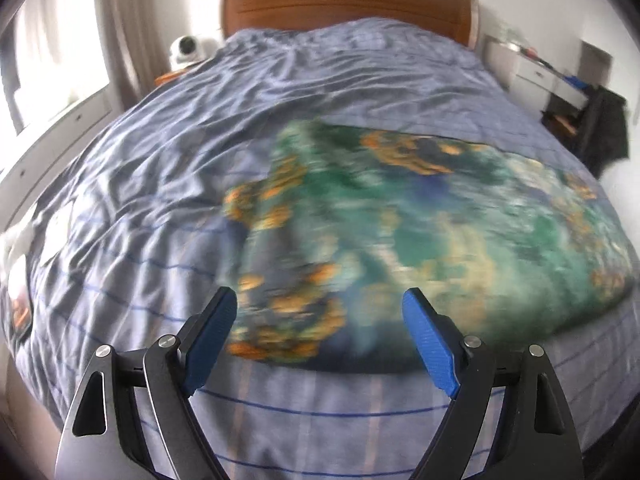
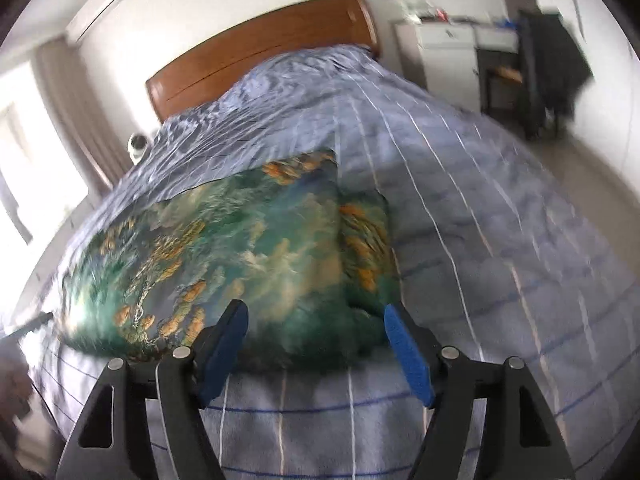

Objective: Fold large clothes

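Two tongs spread wide, left tongs (image 1: 320,300), right tongs (image 2: 314,312), printed garment (image 2: 240,248) on bedspread (image 2: 460,200)

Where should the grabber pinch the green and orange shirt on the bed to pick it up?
Probably pinch the near hem of the green and orange garment, coming in low from the foot of the bed. That edge lies flat, closest to both open grippers: left gripper and right gripper. The right-hand side looks already folded over, so a corner there would be thicker.

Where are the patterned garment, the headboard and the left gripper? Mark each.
patterned garment (image 2: 256,256): right wrist view, middle of its green print.
headboard (image 1: 344,4): left wrist view, centre of the wood panel.
left gripper (image 1: 320,312): left wrist view, midway between fingertips.
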{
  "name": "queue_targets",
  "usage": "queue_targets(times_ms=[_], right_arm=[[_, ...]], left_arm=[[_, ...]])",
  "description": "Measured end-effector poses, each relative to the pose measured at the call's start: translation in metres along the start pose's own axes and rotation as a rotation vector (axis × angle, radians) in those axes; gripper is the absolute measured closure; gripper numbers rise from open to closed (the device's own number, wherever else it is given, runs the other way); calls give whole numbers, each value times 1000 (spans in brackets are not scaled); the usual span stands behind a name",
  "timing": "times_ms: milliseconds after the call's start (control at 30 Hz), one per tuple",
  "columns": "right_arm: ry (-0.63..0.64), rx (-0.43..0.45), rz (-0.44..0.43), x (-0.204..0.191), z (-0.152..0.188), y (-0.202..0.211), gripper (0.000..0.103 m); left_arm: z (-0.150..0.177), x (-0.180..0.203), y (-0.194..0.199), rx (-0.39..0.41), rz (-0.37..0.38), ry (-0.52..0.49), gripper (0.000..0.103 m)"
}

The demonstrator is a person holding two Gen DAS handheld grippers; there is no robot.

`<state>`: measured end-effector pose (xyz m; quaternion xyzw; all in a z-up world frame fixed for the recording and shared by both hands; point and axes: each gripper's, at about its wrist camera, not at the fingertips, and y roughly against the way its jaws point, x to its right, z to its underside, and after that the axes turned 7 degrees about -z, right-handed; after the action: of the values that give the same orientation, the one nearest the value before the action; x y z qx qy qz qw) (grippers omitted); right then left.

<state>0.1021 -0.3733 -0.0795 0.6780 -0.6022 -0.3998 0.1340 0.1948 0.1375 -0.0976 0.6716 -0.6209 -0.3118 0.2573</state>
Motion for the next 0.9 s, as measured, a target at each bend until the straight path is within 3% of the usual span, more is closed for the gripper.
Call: queue_targets(times_ms=[133, 333, 567, 667, 767, 900], right_arm=[[-136, -31, -75, 21, 9, -12, 31], [-272, -46, -171, 37, 24, -26, 31], [-408, -40, -273, 47, 33, -38, 30], [-431, -37, -293, 47, 31, -43, 29], [-449, -38, -299, 47, 28, -49, 25], [-477, -42, -308, 52, 21, -56, 23]], left_arm=[[-3, 41, 5, 7, 60, -88, 17], [-5, 81, -1, -28, 136, -99, 17], [-22, 129, 1, 0, 178, -174, 17], [-29, 152, -7, 14, 161, -250, 17], [-25, 170, -30, -29, 119, -339, 16], [-14, 177, -46, -23, 97, -379, 7]])
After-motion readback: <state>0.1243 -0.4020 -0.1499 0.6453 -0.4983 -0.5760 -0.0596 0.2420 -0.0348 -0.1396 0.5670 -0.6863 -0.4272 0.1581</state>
